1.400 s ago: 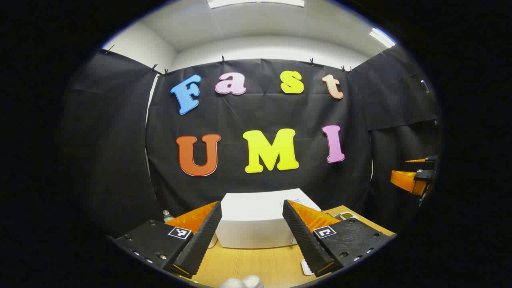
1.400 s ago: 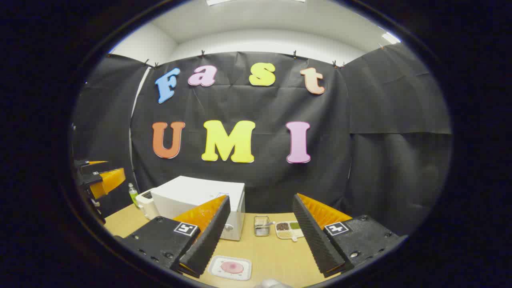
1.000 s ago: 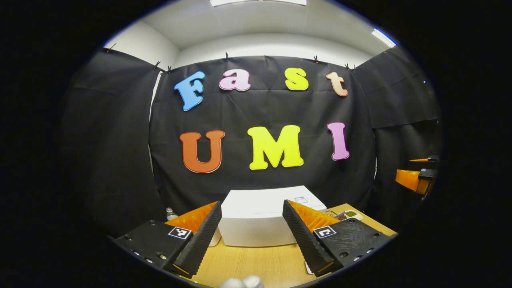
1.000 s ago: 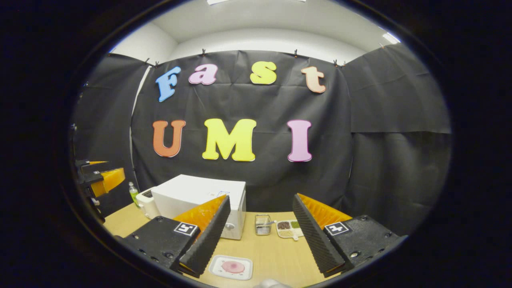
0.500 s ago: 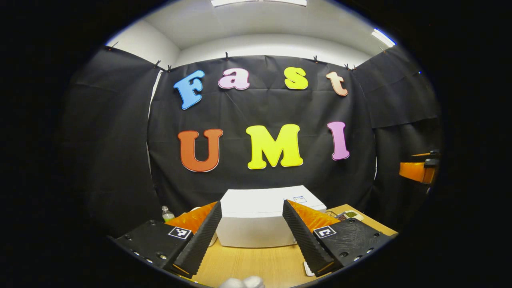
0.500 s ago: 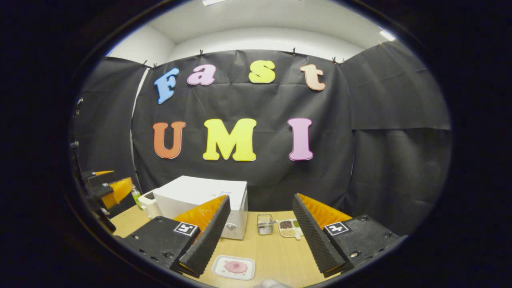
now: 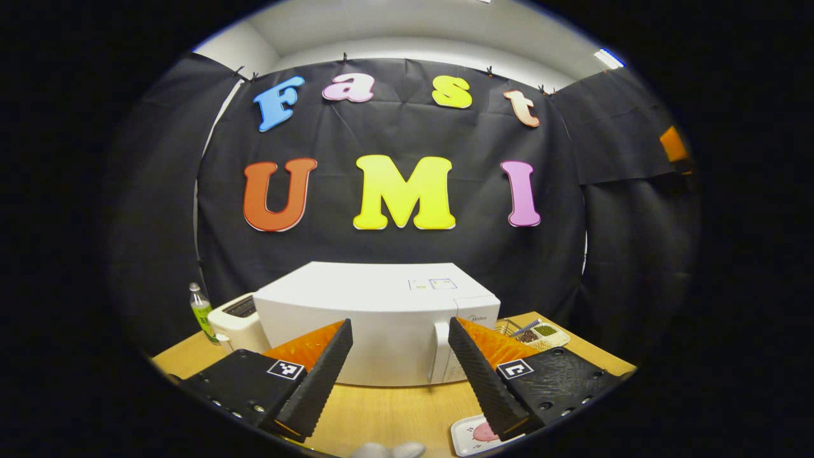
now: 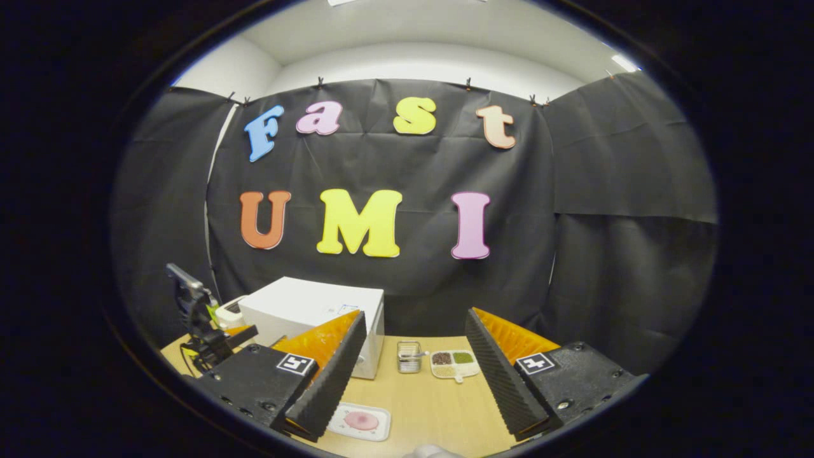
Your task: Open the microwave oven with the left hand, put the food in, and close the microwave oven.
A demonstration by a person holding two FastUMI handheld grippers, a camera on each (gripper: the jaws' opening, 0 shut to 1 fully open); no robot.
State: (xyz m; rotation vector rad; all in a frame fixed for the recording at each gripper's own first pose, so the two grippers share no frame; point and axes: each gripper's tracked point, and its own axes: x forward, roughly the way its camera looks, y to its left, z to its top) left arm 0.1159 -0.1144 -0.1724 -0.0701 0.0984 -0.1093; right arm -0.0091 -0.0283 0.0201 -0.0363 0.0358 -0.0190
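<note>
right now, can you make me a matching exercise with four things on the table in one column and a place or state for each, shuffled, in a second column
Things
1. white box-shaped microwave oven
2. white tray with the pink round food
3. small clear bottle with green liquid
4. divided white dish of brown and green grains

Places or states
A. lying flat on the wooden table, near the front
B. door shut, handle on its right side
C. standing upright at the table's far left
D. beside the small wire basket, right of the oven

Pairs: 1-B, 2-A, 3-C, 4-D
</note>
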